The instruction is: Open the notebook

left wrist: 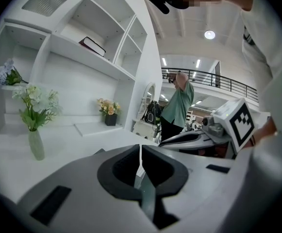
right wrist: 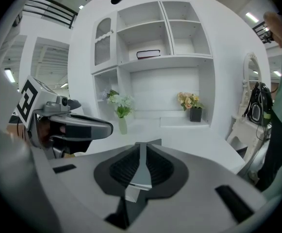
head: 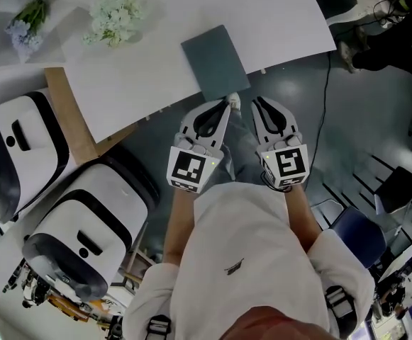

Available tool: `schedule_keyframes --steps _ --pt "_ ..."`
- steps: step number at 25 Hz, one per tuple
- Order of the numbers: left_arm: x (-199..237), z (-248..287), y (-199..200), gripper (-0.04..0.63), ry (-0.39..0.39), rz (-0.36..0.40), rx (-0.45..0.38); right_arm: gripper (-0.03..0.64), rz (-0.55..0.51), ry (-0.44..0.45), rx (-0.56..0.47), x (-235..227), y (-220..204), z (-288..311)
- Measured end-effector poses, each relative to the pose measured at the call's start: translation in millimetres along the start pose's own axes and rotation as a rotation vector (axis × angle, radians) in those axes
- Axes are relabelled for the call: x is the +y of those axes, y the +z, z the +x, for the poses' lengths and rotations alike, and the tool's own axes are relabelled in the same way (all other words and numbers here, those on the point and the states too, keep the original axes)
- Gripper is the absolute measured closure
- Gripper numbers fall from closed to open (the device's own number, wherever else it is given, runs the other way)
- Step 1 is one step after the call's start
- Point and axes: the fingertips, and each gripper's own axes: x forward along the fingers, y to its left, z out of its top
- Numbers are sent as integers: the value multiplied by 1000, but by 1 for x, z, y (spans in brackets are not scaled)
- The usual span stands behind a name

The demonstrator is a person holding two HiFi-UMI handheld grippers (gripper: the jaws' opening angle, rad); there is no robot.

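Both claws are shut and empty. Left gripper (head: pixel 230 101) and right gripper (head: pixel 256 103) each show jaws pressed to a thin seam in their own views, nothing between.

Closed notebook (head: pixel 215 61) lies flat on the white table (head: pixel 142 76), dark cover up. Its near end is right at the table edge facing the person, possibly overhanging; can't tell for sure.

Grippers sit side by side just off that edge, over the floor, tips aimed at the notebook's near end. Left tip is just beside the near edge, but contact can't be confirmed. Right tip is near the corner, apart from it.

My read:
- Approach stage, cover not yet lifted.
- Shut jaws make a thin wedge, sensible for getting under a cover edge.
- The book parked at the table edge gives front access without reaching over.
- Likely one claw pins while the other lifts.
- Risk: the book skids on the smooth top if nothing holds it down.

Further out, white flowers (head: pixel 115 16) and a bluish sprig (head: pixel 27 16) sit at the back of the table, well apart from the work zone. Shelf unit (right wrist: pixel 155 38) stands behind them.
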Motion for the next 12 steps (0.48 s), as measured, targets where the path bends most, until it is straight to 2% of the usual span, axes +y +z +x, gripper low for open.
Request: schedule_keyframes --steps 12 --pt "13 38 -30 595 -16 -18 63 614 23 17 52 -23 -36 31"
